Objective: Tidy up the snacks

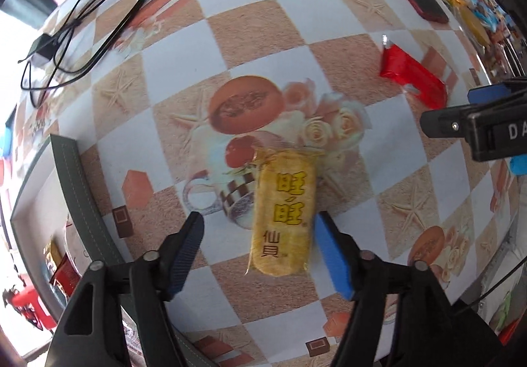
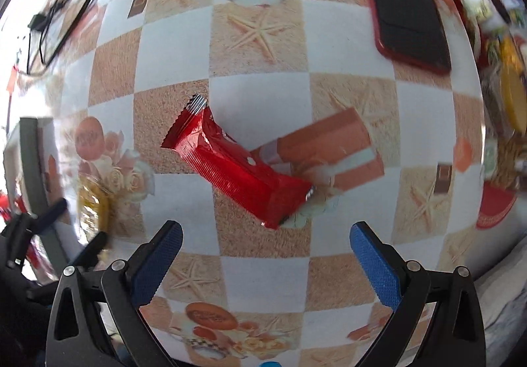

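A yellow rice-cracker packet (image 1: 283,212) with red characters lies on the checked tablecloth between the fingers of my left gripper (image 1: 258,222). Those jaws stand open: the blue right pad is at the packet's edge and the left pad is well clear of it. A red snack bar (image 2: 237,162) lies diagonally on the cloth just ahead of my right gripper (image 2: 265,228), which is open and holds nothing. In the left wrist view the same red bar (image 1: 411,73) lies at the right, beyond my right gripper (image 1: 477,126). In the right wrist view the yellow packet (image 2: 94,205) shows blurred at the left.
A grey stitched box (image 1: 75,189) at the left edge holds snack packets (image 1: 62,268). A red-cased phone (image 2: 408,4) lies at the far right. A black cable with adapter (image 1: 66,37) sprawls at the far left. A heap of snacks (image 2: 507,87) sits at the right edge.
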{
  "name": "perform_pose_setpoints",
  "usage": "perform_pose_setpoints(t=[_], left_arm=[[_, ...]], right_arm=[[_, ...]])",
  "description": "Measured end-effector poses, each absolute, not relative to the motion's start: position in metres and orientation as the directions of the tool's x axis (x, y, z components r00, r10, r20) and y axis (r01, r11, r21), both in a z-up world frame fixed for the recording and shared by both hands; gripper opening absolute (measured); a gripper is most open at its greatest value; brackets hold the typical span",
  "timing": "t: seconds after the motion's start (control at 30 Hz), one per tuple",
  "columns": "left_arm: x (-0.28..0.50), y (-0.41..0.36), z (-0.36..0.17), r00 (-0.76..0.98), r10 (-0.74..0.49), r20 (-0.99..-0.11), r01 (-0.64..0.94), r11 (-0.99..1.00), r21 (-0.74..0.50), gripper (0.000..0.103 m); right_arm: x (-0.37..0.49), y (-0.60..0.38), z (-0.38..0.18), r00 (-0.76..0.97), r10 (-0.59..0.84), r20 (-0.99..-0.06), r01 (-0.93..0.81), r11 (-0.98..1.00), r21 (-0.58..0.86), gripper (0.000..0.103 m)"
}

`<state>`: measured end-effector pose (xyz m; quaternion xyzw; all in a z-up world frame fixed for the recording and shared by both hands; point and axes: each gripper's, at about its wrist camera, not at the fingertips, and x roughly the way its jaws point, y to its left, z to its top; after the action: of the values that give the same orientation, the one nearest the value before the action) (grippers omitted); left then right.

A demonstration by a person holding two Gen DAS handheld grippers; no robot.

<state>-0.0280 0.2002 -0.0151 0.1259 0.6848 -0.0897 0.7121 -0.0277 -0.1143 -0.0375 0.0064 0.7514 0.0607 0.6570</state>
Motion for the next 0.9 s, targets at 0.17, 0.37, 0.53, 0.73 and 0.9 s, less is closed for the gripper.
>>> perform_pose_setpoints(t=[0.17,0.37,0.53,0.73,0.9], left_arm=[[-0.033,0.255,-0.029,0.007,0.055,-0.998,0.233,0.971,0.055,0.08],[-0.03,0.299,-0.032,-0.003,0.03,-1.0,0.158,0.987,0.029,0.086],[-0.025,0.274,-0.043,-0.005,0.041,-0.999,0.16,0.986,0.039,0.094],[-0.018,0.253,-0.061,-0.01,0.043,-0.999,0.16,0.986,0.041,0.098],[-0.021,0.216,-0.061,-0.007,0.046,-0.999,0.171,0.984,0.044,0.099]], right_arm=[[-0.011,-0.084,-0.048,-0.147,0.054,-0.988,-0.144,0.987,0.075,0.102],[0.01,-0.064,-0.06,-0.161,0.053,-0.986,-0.18,0.98,0.082,0.102],[0.018,-0.053,-0.062,-0.145,0.024,-0.989,-0.231,0.971,0.058,0.103],[0.027,-0.04,-0.064,-0.137,0.031,-0.99,-0.243,0.968,0.064,0.103],[0.018,-0.049,-0.059,-0.13,0.032,-0.991,-0.251,0.966,0.065,0.103]])
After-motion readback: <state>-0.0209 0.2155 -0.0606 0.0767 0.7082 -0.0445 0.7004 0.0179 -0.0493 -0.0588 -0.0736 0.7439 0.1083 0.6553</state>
